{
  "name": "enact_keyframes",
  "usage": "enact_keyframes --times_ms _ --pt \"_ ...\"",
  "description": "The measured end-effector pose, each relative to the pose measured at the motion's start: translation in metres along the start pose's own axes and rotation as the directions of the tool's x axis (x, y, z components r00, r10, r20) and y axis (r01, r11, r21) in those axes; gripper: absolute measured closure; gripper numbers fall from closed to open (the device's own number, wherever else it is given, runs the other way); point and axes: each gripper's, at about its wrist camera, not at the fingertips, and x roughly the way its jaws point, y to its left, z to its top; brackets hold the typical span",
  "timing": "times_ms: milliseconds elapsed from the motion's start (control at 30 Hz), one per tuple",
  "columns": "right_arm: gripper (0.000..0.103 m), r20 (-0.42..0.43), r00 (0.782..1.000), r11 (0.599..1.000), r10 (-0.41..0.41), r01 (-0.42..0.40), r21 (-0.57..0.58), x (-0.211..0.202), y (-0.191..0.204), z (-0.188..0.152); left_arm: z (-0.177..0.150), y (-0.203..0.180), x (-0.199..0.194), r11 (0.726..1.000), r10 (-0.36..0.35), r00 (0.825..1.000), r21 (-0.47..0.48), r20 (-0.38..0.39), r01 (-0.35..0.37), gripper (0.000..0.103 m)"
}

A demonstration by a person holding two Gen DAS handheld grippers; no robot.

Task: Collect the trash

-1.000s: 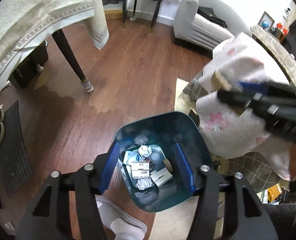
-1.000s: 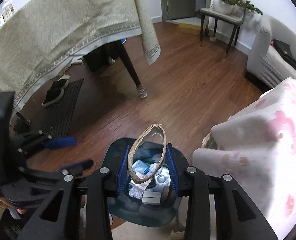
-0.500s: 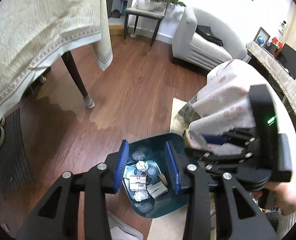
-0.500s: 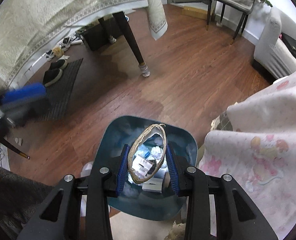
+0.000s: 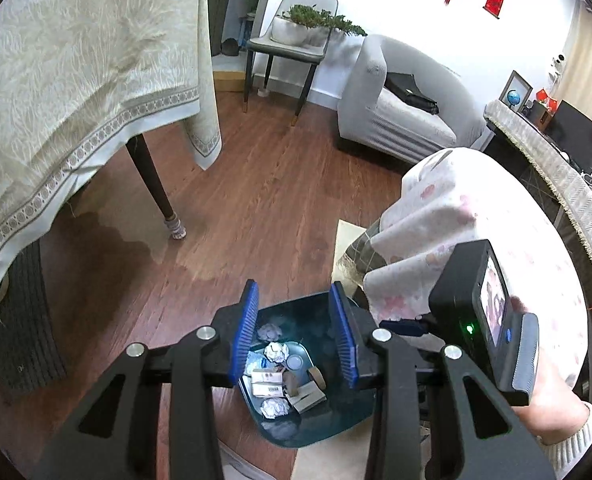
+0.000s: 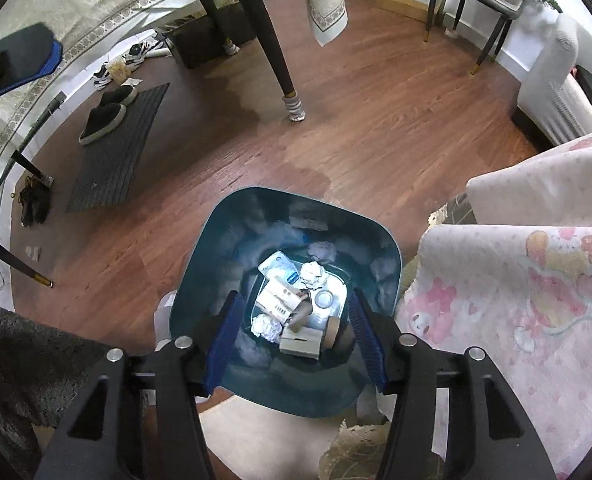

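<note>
Brown wood floor (image 6: 375,128) lies under a blue bin (image 6: 232,232) that stands beside a pink blanket (image 6: 535,280). Down in the bin sit paper balls (image 6: 313,274), small boxes (image 6: 278,300) and a brown tube (image 6: 331,330). Both claws hang over the bin, the right claw (image 6: 296,344) wide open and the left claw (image 5: 296,340) open too, and both hold nothing.

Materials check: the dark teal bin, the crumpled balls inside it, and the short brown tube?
Dark teal bin: likely glossy plastic; its smooth walls show soft reflections. Crumpled balls: whitish with shiny creases, either foil or paper; the look leaves it open. Short brown tube: matte brown, probably cardboard.
</note>
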Motion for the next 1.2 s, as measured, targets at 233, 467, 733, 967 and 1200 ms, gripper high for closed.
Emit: enact_keyframes --times_ms 233,467,733,967,1200 --pt "0.047 0.081 0.997 1.0 0.009 -0.009 -0.002 -0.03 -0.005 0.001 0.008 -0.008 -0.003 1.0 0.004 1.0 0.006 0.015 -0.004 0.065" --pt "0.047 0.239 0.971 1.0 0.005 -0.012 0.027 -0.081 -0.019 -0.003 0.018 -0.026 -0.011 0.999 0.022 0.998 0.028 0.052 -0.024 0.055" --pt "0.034 0.392 0.916 0.991 -0.088 0.039 0.13 -0.141 -0.049 -0.019 0.021 -0.058 -0.009 0.997 0.04 0.996 0.063 0.076 -0.045 0.039" --pt "0.018 0.445 0.867 0.966 -0.224 0.137 0.219 -0.183 -0.074 -0.057 0.019 -0.077 -0.016 0.993 0.079 0.987 0.071 0.138 -0.09 0.015" --pt "0.01 0.461 0.83 0.93 -0.315 0.173 0.324 -0.217 -0.102 -0.108 -0.002 -0.085 -0.024 0.982 0.14 0.977 0.102 0.161 -0.158 0.007"
